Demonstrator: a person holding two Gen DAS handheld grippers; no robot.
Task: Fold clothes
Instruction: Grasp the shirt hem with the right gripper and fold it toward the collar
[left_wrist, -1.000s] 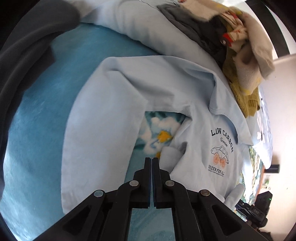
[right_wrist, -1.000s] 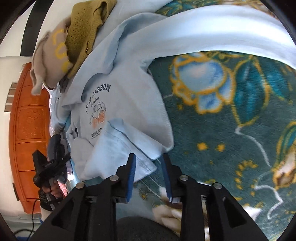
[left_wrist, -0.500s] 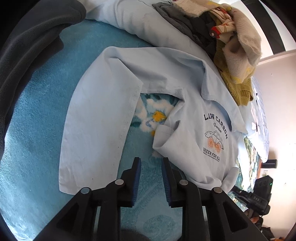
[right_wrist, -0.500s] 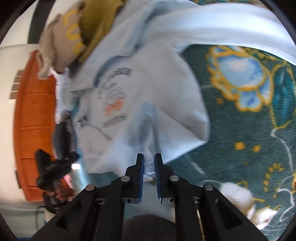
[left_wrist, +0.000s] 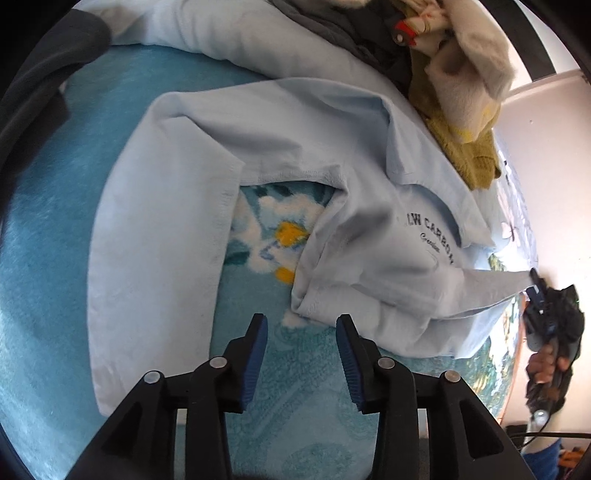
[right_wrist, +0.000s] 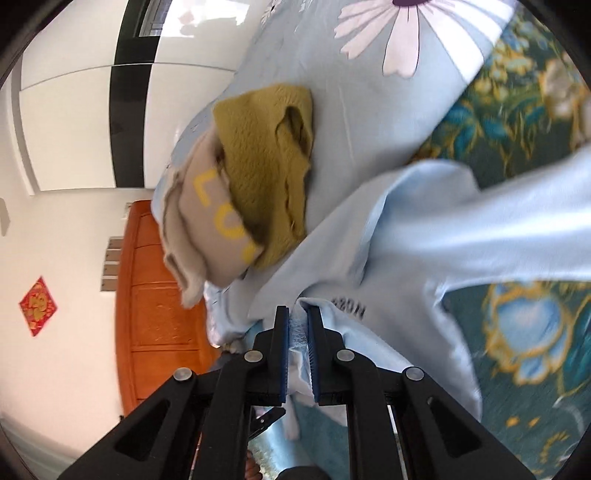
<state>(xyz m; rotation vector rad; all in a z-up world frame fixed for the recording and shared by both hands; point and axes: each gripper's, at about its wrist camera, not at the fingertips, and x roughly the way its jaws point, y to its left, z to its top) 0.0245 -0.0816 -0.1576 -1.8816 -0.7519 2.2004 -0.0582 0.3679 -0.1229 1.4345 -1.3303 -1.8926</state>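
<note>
1. Lying across the middle of the left wrist view, the light blue T-shirt (left_wrist: 332, 177) is spread on the teal floral blanket (left_wrist: 280, 369), with its printed chest at the right and one sleeve (left_wrist: 159, 266) flat at the left.
2. At the right edge of that view, a part of the shirt is pulled out in a tight strip to the right gripper (left_wrist: 537, 291), so this part looks lifted from the bed.
3. In the right wrist view, the right gripper (right_wrist: 297, 332) is closed almost fully, and a thin fold of the blue cloth is pinched between its blue pads.
4. The left gripper (left_wrist: 301, 332) stands about half open at the bottom centre and holds nothing; its jaws have just been opening, and only blanket is between them, just below the bunched hem (left_wrist: 306, 306).
5. I judge the step is to bring the held part over the body of the shirt. To do it well, the right hand should keep the cloth tight and lay it down evenly, while the left gripper takes the bunched hem so that the shirt does not slide.
6. Further out, a pile of other clothes (left_wrist: 458, 96) waits at the upper right, with a mustard knit (right_wrist: 269, 162) on top in the right wrist view.
</note>
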